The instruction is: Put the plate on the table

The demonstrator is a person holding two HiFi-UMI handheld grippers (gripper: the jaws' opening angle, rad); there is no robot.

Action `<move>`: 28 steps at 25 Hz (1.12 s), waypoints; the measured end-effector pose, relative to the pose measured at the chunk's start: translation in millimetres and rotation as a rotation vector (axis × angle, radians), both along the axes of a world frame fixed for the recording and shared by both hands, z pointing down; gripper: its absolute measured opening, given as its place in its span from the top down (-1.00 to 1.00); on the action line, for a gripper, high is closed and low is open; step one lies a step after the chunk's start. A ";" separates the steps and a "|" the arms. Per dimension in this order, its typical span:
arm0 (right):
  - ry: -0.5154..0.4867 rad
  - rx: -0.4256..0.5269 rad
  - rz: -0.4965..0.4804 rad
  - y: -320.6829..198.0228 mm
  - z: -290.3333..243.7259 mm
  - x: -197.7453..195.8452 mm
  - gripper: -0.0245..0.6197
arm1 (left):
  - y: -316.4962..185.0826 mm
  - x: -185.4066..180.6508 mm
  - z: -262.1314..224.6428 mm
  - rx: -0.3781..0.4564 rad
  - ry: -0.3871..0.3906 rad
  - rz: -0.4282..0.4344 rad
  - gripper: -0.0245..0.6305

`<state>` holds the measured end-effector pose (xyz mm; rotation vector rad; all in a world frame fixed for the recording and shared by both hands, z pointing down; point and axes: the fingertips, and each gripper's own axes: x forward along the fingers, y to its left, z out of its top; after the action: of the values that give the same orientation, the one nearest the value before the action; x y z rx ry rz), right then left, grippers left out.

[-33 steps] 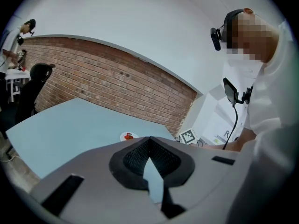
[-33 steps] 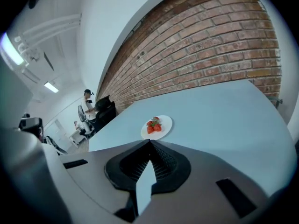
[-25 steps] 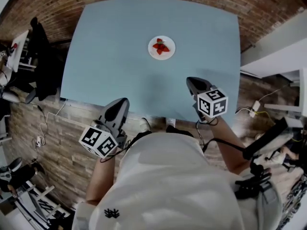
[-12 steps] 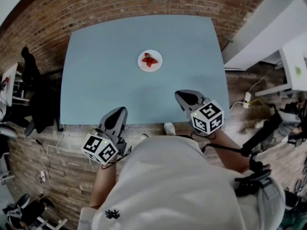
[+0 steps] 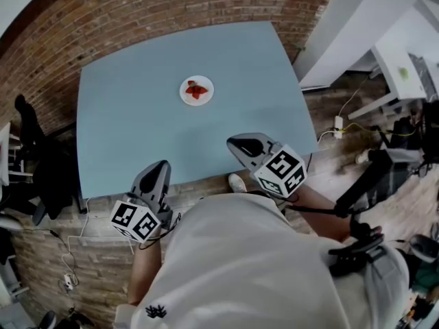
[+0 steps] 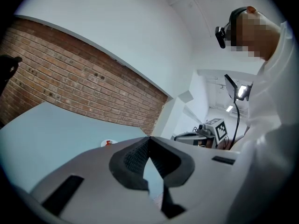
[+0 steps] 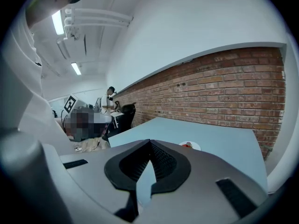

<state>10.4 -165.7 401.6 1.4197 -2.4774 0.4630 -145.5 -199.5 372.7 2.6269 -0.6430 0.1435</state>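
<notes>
— Plate (image 5: 186,93): on the worktop (image 5: 137,122), far middle, red fruit (image 5: 197,91) on top.
— Probably light, stiff, breakable; rim the place to grip, level. Left gripper (image 5: 162,165), right gripper (image 5: 234,142): jaws together, empty, near edge.

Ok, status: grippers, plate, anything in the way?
Left gripper shut, empty. Right gripper shut, empty. Small round white plate with red fruit sits on the light blue table, apart from both. Nothing in the way.

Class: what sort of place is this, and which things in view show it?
Probably an office or lab workspace, not a home: strip lights overhead, a white desk, a black office chair, and a brick wall beside the blue table.
</notes>
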 end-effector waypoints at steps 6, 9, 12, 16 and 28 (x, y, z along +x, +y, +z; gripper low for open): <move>0.019 -0.003 -0.004 5.2 -4.1 -24.7 0.90 | 4.9 -21.7 4.6 -0.026 -0.009 0.008 0.92; 0.031 -0.005 -0.014 8.9 -3.0 -40.8 0.90 | 7.9 -37.4 10.7 -0.031 -0.001 0.009 0.92; 0.037 -0.016 -0.020 11.3 0.9 -52.7 0.90 | 9.2 -48.5 14.7 -0.042 -0.005 0.006 0.92; 0.050 -0.023 -0.030 12.7 3.1 -66.1 0.90 | 10.5 -60.4 20.0 -0.053 -0.001 0.004 0.92; 0.092 -0.059 -0.047 17.8 7.9 -87.3 0.90 | 12.8 -81.5 34.6 -0.089 0.033 -0.001 0.92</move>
<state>-76.8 -147.9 409.5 1.3266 -2.3991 0.4475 -227.0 -186.7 407.3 2.5378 -0.6128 0.1252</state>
